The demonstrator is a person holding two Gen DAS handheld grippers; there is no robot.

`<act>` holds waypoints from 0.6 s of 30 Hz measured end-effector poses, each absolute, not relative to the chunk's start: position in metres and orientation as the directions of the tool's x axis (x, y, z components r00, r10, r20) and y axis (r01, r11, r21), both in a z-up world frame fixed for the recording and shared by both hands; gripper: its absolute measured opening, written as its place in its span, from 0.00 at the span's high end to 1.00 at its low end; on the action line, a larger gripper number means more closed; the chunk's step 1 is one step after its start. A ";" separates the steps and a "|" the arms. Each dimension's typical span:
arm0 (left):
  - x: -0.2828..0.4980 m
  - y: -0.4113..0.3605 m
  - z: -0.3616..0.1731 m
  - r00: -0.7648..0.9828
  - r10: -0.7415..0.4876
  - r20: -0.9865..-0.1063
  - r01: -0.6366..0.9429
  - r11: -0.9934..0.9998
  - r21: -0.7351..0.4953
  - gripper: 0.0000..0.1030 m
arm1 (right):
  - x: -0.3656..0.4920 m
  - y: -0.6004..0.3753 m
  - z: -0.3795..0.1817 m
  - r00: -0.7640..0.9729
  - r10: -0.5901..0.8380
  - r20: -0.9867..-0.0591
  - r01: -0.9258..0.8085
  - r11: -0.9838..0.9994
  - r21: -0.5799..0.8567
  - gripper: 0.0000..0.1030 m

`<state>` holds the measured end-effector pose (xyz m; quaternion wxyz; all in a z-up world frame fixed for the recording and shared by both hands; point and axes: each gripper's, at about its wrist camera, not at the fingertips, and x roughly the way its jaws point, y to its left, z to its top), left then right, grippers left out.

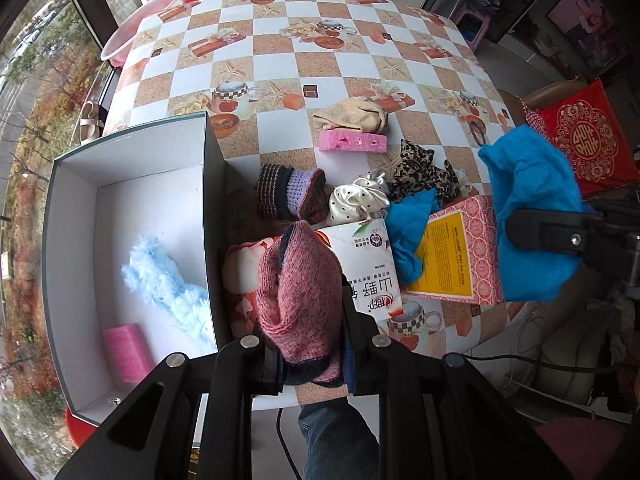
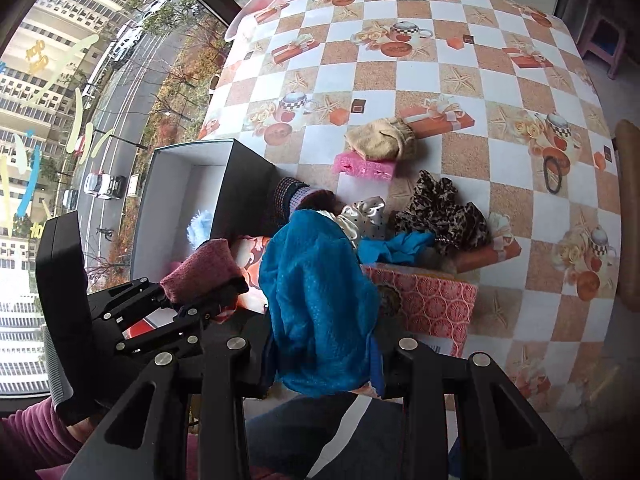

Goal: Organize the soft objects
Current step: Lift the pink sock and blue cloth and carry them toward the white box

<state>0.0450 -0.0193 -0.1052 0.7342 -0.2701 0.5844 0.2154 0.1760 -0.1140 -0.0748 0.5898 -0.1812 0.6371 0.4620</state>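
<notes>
Left wrist view: my left gripper is pinched tight on a pink knitted sock, held above the table edge just beside the open box. My right gripper is clamped on a blue fuzzy cloth, raised over the pink patterned carton.

Done so far — inside the box lie a light-blue fluffy piece and a pink foam roll.

Outstanding on the checkered tablecloth: a striped knitted sock, a satin polka-dot scrunchie, a leopard-print scrunchie, a second blue cloth, a beige sock resting on a pink sponge, and a black hair tie.

Assessment — the task looks under halfway, with two items stowed, two in hand and seven pending.
</notes>
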 end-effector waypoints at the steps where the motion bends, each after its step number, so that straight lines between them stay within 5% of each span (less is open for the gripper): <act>1: 0.044 -0.021 -0.104 0.228 0.001 -0.974 -0.625 0.767 -0.146 0.78 | 0.176 -0.119 -0.074 -0.230 0.314 -0.921 -0.770 0.520 0.370 0.64; 18: 0.021 -0.002 -0.084 0.279 0.037 -0.960 -0.598 0.789 -0.143 0.78 | 0.159 -0.133 -0.072 -0.180 0.326 -0.928 -0.703 0.617 0.353 0.64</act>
